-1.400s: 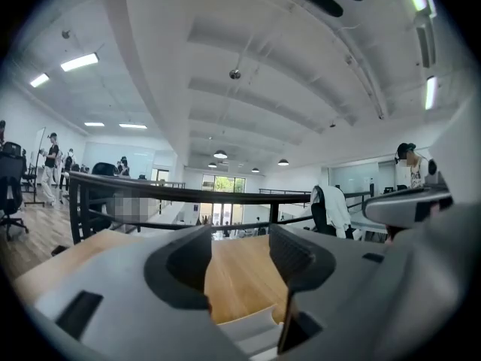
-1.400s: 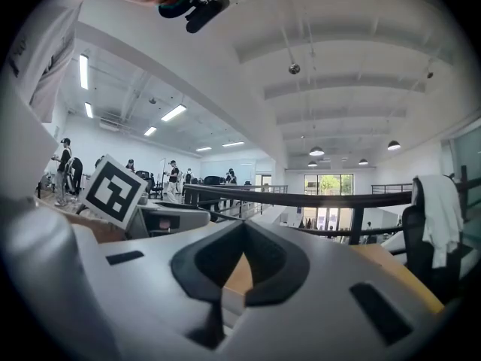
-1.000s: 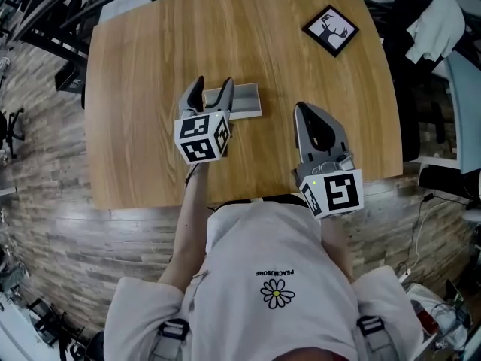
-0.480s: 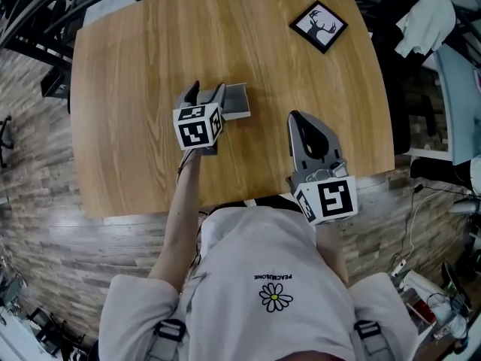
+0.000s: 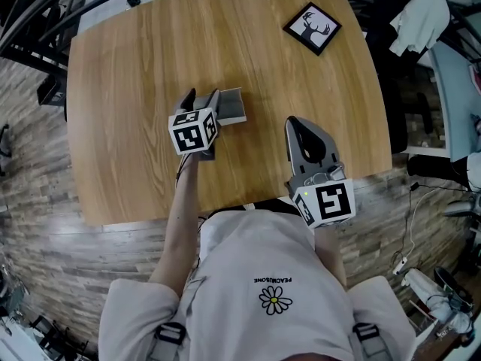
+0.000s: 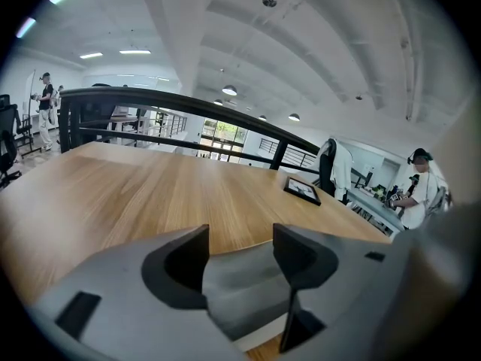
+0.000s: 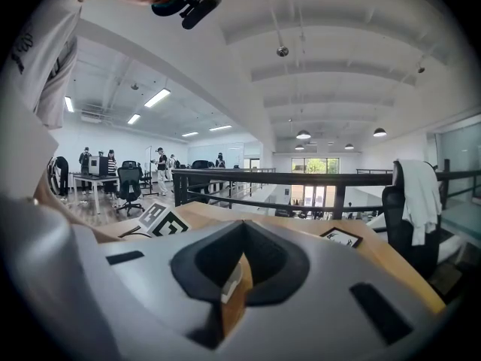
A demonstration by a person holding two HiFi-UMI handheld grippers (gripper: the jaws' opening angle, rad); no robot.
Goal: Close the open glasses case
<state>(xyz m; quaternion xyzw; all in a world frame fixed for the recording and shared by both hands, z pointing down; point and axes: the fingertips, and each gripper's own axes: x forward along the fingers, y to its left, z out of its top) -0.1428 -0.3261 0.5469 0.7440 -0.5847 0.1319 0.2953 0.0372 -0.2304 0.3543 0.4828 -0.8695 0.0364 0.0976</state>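
The grey glasses case [image 5: 233, 105] lies on the wooden table [image 5: 128, 74], a pale strip along its near edge. My left gripper [image 5: 201, 98] is open at the case's left end, its right finger over that end. In the left gripper view the case [image 6: 244, 292] shows low between the spread jaws of the left gripper [image 6: 240, 235]; whether they touch it I cannot tell. My right gripper [image 5: 294, 124] is shut and empty, to the right of the case and nearer the front edge; in its own view the right gripper [image 7: 244, 228] has its jaws pressed together.
A black-framed deer picture [image 5: 312, 28] lies at the table's far right corner, also in the left gripper view as the picture [image 6: 302, 190]. A black railing [image 6: 188, 107] runs behind the table. A chair with clothes [image 5: 421, 21] stands to the right.
My left gripper has edged forward, closer over the case's left end. The right gripper has barely moved. The head camera has shifted slightly.
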